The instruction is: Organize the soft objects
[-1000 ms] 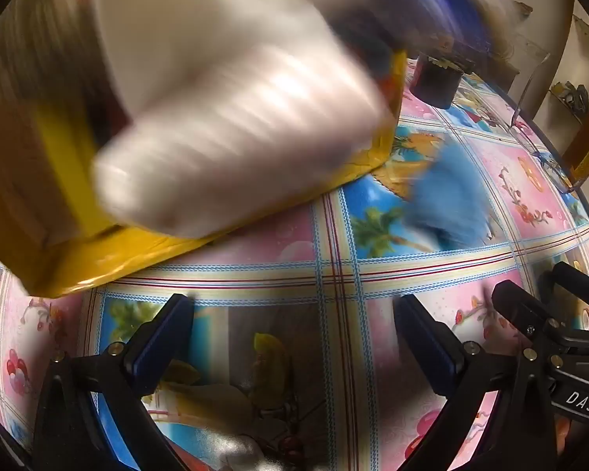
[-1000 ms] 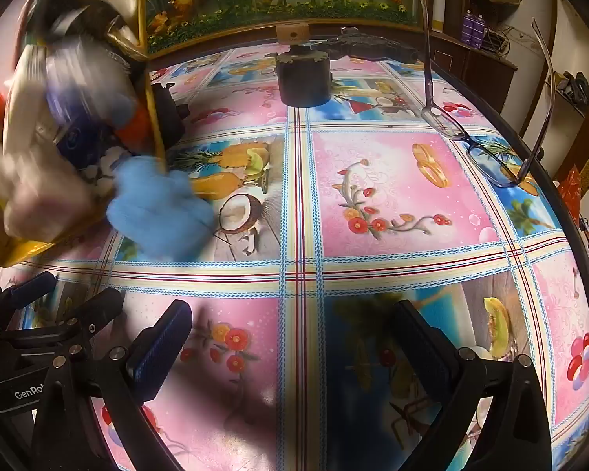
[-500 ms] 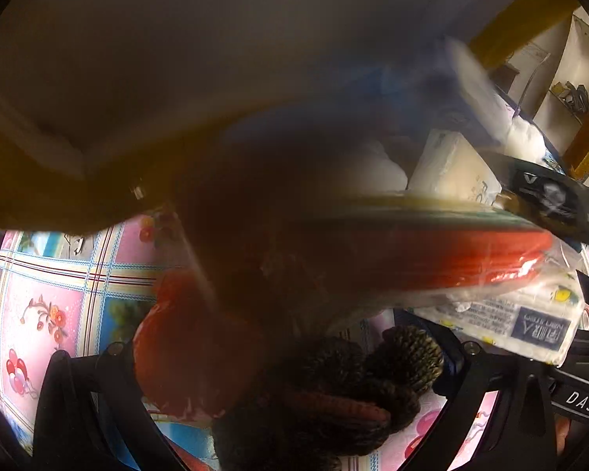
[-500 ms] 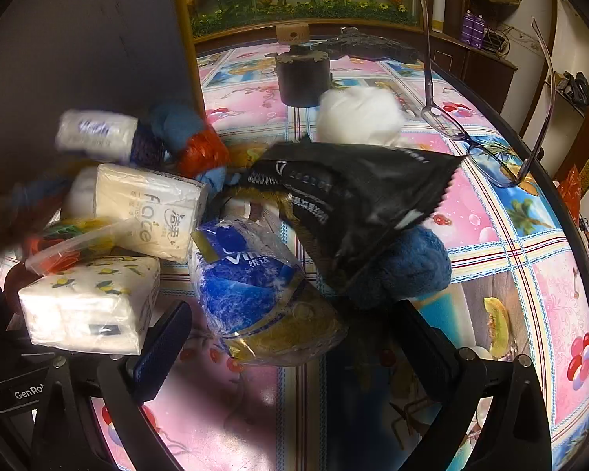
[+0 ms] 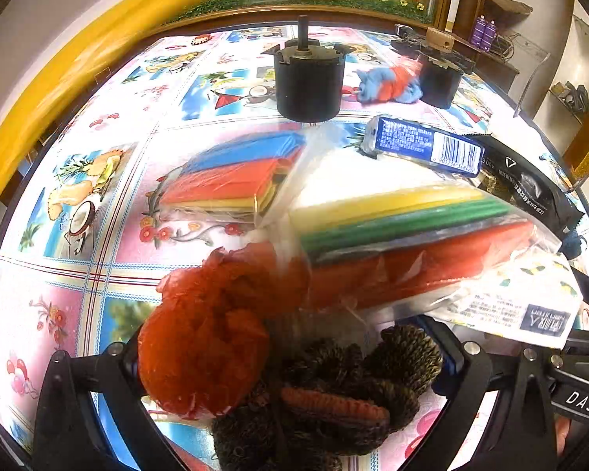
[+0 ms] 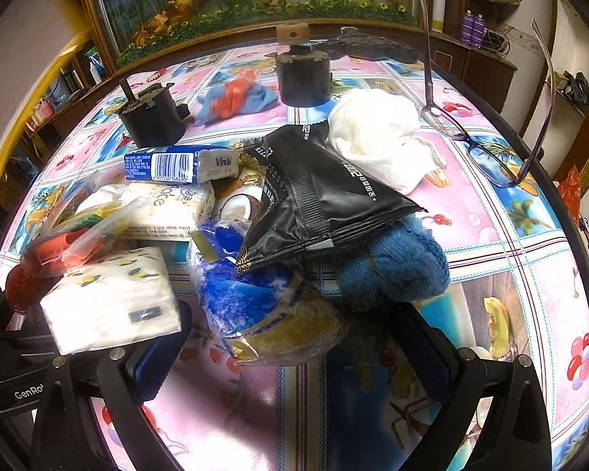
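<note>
Soft goods lie heaped on the patterned desk (image 6: 491, 204); a black pouch (image 6: 318, 200) leans over a blue knit ball (image 6: 396, 271), a white cloth bundle (image 6: 377, 129) beyond it; a lemon-print tissue pack (image 6: 110, 298) sits near left; the right gripper (image 6: 290, 353) has its fingers spread wide, holding nothing; the left gripper (image 5: 286, 357) also stands open, a red mesh pouf (image 5: 204, 337) and dark knit toy (image 5: 333, 392) lying between its fingers; two black cylinders (image 6: 302, 74) stand far.

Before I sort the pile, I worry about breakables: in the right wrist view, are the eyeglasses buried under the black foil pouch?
No, the eyeglasses lie apart on the tablecloth, right of the black foil pouch.
</note>
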